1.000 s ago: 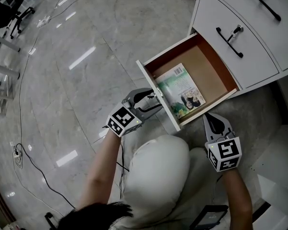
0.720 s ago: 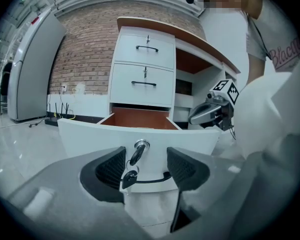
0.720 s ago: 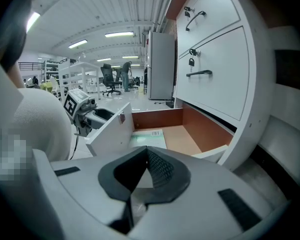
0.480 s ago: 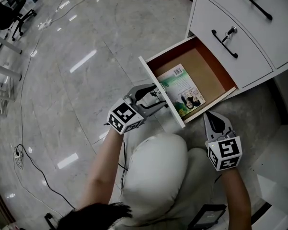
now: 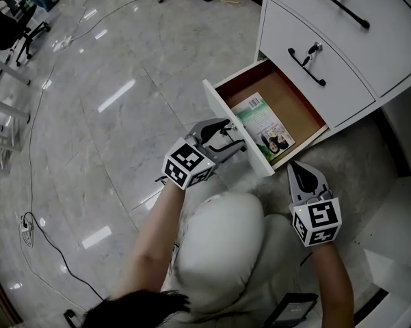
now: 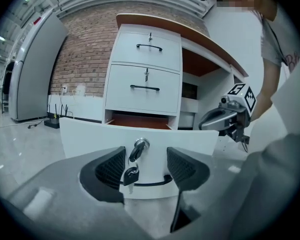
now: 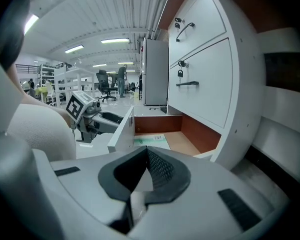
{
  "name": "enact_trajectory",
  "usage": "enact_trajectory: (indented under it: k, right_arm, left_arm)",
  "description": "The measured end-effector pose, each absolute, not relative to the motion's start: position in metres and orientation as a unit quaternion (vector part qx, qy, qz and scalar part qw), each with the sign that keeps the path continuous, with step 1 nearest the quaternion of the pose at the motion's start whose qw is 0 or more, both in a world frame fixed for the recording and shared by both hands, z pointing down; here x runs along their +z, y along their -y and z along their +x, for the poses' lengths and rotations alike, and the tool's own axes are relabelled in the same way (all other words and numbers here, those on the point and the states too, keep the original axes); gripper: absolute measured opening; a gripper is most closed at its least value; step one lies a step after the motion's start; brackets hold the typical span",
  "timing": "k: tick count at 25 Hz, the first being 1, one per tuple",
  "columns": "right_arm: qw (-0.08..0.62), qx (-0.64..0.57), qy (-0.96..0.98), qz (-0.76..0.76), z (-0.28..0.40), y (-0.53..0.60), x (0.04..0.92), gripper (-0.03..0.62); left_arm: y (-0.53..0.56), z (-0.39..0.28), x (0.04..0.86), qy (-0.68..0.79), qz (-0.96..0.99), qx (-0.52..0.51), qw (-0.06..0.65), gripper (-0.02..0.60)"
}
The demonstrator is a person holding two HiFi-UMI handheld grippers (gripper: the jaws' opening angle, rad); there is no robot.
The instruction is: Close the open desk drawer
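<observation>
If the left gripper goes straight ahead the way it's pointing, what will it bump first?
Most likely the key sticking out of the drawer front, in line between the left gripper's open fingers. The white front lies just behind it; depth is hard to judge.

Open white desk drawer (image 5: 217,101): below two shut white drawers (image 5: 318,63). In it: green paperback book (image 5: 263,125), flat. Your left gripper (image 5: 236,141): before its front panel. Your right gripper (image 5: 296,167): right of it, apart.
</observation>
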State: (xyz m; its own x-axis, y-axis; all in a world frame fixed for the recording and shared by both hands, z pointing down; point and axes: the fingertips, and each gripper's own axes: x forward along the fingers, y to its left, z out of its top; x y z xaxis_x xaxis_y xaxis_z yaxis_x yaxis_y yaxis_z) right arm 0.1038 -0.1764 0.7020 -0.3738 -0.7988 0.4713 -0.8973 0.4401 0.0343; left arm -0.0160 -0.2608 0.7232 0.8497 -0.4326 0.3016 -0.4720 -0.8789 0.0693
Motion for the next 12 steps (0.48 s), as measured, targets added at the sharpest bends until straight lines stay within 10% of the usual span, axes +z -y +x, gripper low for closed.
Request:
enact_trajectory:
  k: [12]
  right_arm:
    - [0.212,0.118,0.813,0.529,0.112,0.166,0.704,0.011]
  left_arm:
    - [0.276,0.01,0.725,0.251,0.955,0.138,0.083,0.259]
